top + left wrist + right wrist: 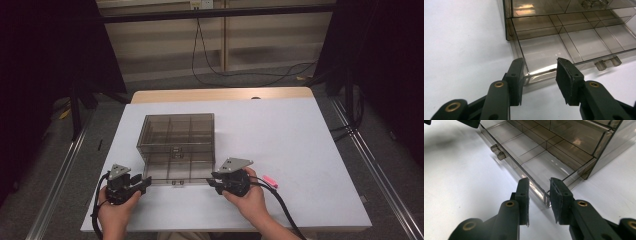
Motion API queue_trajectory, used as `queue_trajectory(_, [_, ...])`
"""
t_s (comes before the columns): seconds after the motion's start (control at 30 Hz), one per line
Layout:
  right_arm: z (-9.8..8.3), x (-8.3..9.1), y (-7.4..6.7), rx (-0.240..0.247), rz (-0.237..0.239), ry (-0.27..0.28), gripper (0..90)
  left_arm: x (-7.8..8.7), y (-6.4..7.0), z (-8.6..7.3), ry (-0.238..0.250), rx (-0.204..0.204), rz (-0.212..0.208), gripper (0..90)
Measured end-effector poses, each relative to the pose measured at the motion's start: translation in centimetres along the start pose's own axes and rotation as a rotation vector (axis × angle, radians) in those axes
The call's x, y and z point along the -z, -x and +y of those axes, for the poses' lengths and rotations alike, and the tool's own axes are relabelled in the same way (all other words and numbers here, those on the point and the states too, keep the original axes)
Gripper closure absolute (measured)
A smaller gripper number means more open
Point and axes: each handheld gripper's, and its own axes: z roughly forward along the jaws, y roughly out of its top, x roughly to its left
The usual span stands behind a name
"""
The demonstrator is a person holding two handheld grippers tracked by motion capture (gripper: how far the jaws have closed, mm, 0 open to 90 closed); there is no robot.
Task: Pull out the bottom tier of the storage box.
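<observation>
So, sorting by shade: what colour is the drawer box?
Smoky see-through brown box, best in the left gripper view.

Both grippers were chunky matte black units. The left gripper (145,185) and the right gripper (212,181) each carried a grey three-cornered plate on top with small dark screw dots, and a thick black cable trailed off the back. Up close, the arms had brass-coloured rivets, and the flat rectangular pads (567,81) looked a bit frayed at the edges. Forearms were bare, no sleeves.
</observation>
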Motion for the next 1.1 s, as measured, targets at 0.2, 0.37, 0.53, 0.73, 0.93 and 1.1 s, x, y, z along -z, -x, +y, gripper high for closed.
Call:
queue_trajectory(0.2, [-0.04, 0.03, -0.05, 0.008, 0.0, 0.002, 69.5, 0.1, 0.07, -0.07, -0.002, -0.001, -0.002, 58.1])
queue_trajectory(0.37, [-0.09, 0.1, -0.03, 0.004, 0.012, 0.002, 69.7, 0.09, 0.08, -0.09, 0.0, 0.0, 0.001, 58.1])
queue_trajectory(0.53, [-0.11, 0.18, -0.14, 0.008, 0.018, 0.0, 69.8, 0.12, 0.06, -0.09, -0.002, 0.001, 0.001, 58.5])
queue_trajectory(0.73, [-0.13, 0.19, -0.15, 0.002, 0.017, 0.003, 69.8, 0.17, 0.09, -0.1, -0.006, 0.001, 0.001, 58.5])
queue_trajectory(0.93, [-0.12, 0.15, -0.23, 0.02, 0.012, 0.005, 68.2, 0.19, 0.06, -0.09, -0.003, 0.002, -0.005, 56.8])
queue_trajectory(1.1, [-0.14, 0.2, -0.28, 0.017, 0.008, 0.002, 64.2, 0.31, 0.09, 0.1, 0.004, -0.003, -0.009, 50.5])
